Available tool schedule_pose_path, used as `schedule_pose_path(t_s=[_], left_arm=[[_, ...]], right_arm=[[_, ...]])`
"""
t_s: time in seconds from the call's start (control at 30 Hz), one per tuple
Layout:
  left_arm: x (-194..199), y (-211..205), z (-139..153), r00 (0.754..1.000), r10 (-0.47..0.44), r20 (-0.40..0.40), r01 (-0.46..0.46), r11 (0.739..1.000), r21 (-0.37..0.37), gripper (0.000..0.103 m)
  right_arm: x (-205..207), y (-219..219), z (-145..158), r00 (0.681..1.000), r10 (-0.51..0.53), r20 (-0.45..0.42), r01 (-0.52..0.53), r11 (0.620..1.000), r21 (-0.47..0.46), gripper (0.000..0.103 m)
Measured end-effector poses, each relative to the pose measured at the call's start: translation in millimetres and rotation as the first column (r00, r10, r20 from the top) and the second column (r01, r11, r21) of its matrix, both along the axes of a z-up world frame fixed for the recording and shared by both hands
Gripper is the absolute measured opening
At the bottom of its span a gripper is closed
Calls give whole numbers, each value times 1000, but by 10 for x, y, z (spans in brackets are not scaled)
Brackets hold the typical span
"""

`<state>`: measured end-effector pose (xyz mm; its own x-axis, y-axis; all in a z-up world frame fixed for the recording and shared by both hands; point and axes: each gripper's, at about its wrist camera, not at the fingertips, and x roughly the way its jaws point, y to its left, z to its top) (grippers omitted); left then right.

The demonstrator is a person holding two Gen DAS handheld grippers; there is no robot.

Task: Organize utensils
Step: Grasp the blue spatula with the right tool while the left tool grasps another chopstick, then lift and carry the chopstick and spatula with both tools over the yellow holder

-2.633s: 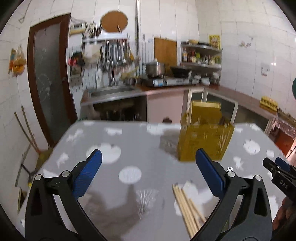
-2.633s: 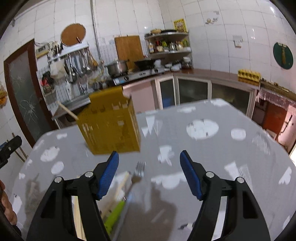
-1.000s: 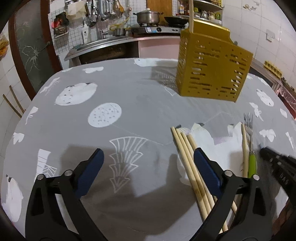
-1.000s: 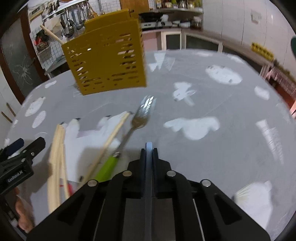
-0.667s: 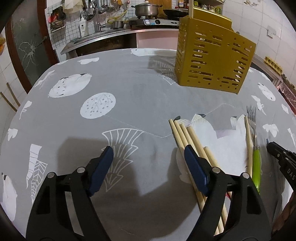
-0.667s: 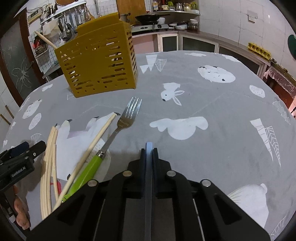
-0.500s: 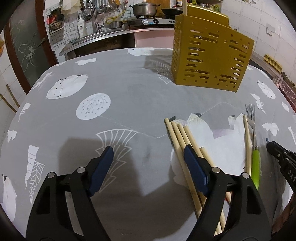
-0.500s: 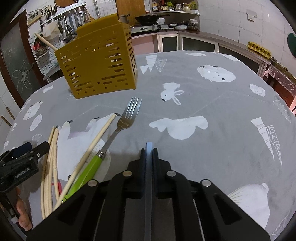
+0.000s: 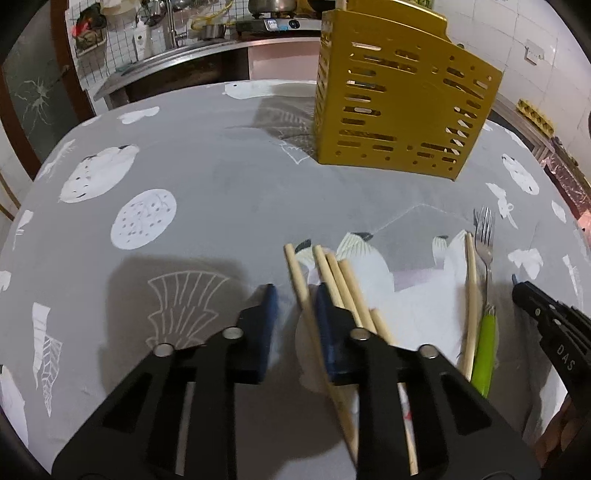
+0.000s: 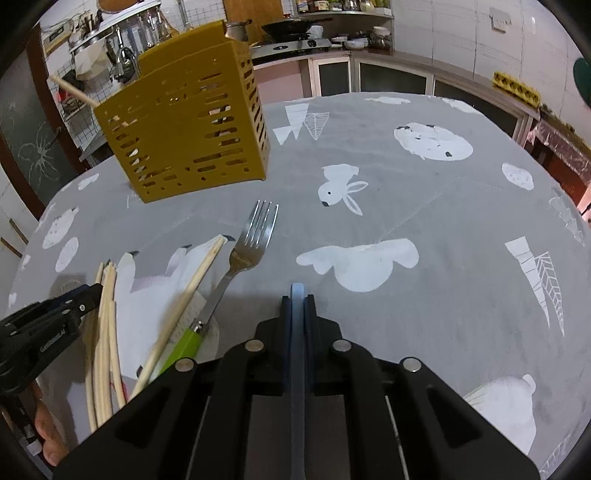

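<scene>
A yellow slotted utensil holder [image 9: 399,107] stands at the far side of the table; it also shows in the right wrist view [image 10: 184,129], with one chopstick sticking out of it. Several wooden chopsticks [image 9: 343,280] lie in front of my left gripper [image 9: 295,295]. Its jaws stand a narrow gap apart around the leftmost chopstick [image 9: 301,284]; I cannot tell whether they grip it. A lone chopstick [image 10: 184,302] and a green-handled fork [image 10: 236,273] lie to the right. My right gripper [image 10: 297,291] is shut and empty, right of the fork.
The table [image 10: 424,206] has a grey cloth with white animal prints. Behind it are a kitchen counter with a stove [image 9: 280,22], a sink and hanging utensils. The right gripper shows at the right edge of the left wrist view [image 9: 550,332].
My left gripper has narrowed from wide open to a small gap and moved onto the leftmost chopstick. The right gripper, open at first, shut a second ago and has stayed still.
</scene>
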<state>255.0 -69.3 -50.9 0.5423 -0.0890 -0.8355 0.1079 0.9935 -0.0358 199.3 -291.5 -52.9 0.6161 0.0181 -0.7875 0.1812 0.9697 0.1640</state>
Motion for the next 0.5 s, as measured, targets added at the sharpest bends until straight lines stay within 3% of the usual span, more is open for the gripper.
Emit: schedule_pose_path(t_s=[0.03, 0.3, 0.5], left_arm=[[21, 3, 0, 1000, 1, -4, -1, 1000, -6, 10], [32, 23, 18, 1000, 0, 16, 1, 999, -33, 8], [-67, 106, 231, 996, 5, 90, 0, 999, -49, 5]], right_arm=[[-3, -14, 10, 1000, -3, 5, 3, 1000, 6, 7], [-102, -89, 123, 999, -14, 52, 11, 999, 45, 7], [-152, -136, 253, 995, -19, 102, 11, 997, 78, 7]])
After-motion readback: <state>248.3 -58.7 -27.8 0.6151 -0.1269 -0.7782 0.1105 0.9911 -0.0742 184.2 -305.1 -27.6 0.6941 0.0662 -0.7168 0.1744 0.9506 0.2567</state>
